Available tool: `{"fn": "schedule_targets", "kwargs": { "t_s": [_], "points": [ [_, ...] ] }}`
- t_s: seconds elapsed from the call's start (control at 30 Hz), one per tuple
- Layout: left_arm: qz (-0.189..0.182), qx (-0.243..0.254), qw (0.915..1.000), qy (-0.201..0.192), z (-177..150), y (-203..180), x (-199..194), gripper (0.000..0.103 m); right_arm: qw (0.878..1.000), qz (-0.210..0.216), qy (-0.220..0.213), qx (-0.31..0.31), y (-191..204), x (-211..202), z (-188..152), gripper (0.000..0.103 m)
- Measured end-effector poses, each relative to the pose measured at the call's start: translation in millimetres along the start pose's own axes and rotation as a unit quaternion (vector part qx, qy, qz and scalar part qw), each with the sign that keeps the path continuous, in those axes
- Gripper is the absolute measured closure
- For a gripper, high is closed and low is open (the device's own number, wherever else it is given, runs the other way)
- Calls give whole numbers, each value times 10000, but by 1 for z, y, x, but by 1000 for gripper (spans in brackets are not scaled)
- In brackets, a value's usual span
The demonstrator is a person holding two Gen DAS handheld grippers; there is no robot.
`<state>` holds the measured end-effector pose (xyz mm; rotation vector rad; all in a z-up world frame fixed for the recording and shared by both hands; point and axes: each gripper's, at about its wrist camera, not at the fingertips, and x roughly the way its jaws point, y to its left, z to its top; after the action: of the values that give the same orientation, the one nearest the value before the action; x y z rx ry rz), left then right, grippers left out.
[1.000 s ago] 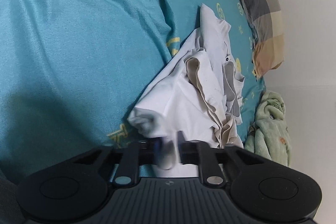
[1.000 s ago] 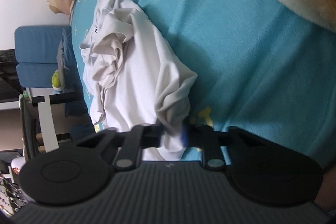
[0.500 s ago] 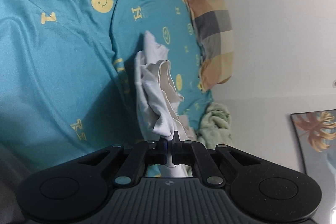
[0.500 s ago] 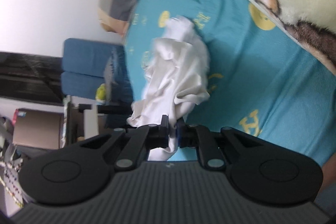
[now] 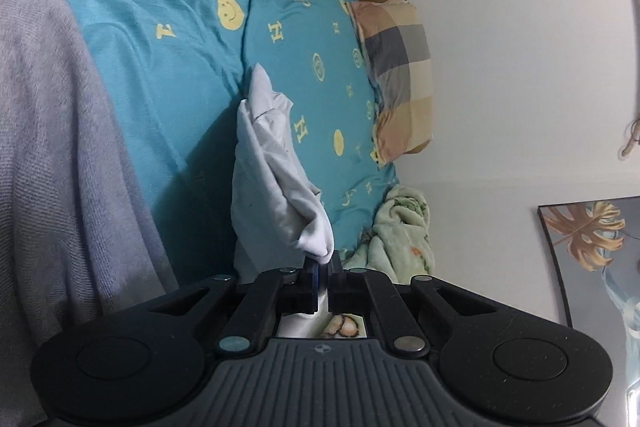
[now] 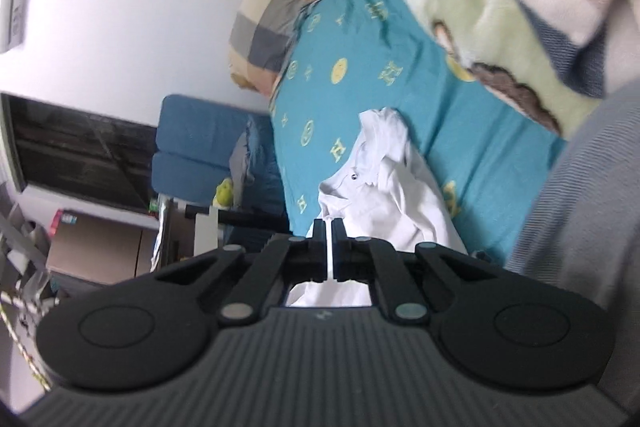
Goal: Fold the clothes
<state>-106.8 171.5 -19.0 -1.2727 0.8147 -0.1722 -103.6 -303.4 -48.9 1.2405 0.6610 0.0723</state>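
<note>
White cotton fills the space ahead of both tools: a shirt [image 5: 272, 163] hangs stretched out from the left gripper [image 5: 323, 261], whose jaws are pinched together on a bunched fold of it, the cloth trailing forward and down to the teal bedsheet [image 5: 168, 75] printed with yellow letters and smiley faces. In the right wrist view the same shirt [image 6: 396, 195] lies ahead of the right gripper [image 6: 327, 227], its collar and a small dark button facing the camera; the jaws have just been closing and now stand together on a thin edge of the white fabric, which shows as a pale line between them and again beneath the fingers.

Beyond the shirt, past the left tool's tip and to its right, a checked pillow [image 5: 400, 75] in grey, peach and cream rests against the white wall [image 5: 520, 67]. A pale green fleece blanket [image 5: 404, 227] is crumpled just right of the left jaws. Grey knitted fabric [image 5: 48, 155], perhaps a sleeve or throw, fills the left side of that view. A leaf-print picture [image 5: 588, 251] leans at the far right.
</note>
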Motion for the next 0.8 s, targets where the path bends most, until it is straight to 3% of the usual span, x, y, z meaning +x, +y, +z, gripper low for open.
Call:
{"fn": "schedule_targets", "kwargs": {
  "t_s": [0.2,0.4,0.53,0.57,0.6,0.67,0.7,0.8],
  "points": [
    [95,-65,9999,-112,3,7,4,99,9968,-239,761,-33,-3,27,-21,97],
    [92,-82,9999,-102,6,7,5,99,9787,-450,1948,456,-10,72,-90,95],
    [76,-64,9999,-93,6,4,6,99,9668,-175,2396,866,-7,90,-128,92],
    [75,-46,9999,-90,6,3,6,99,9668,-150,2374,928,-6,91,-135,81],
    [74,-32,9999,-86,6,2,7,99,9663,-155,2317,1107,-8,94,-140,59],
    [61,-69,9999,-80,8,2,7,99,9650,-153,2185,1444,-12,97,-148,34],
    [52,-99,9999,-78,9,3,7,99,9664,-104,2055,1539,-14,96,-149,30],
    [33,-159,9998,-95,13,4,7,99,9666,31,1688,1927,-20,90,-153,30]
  ]
}}
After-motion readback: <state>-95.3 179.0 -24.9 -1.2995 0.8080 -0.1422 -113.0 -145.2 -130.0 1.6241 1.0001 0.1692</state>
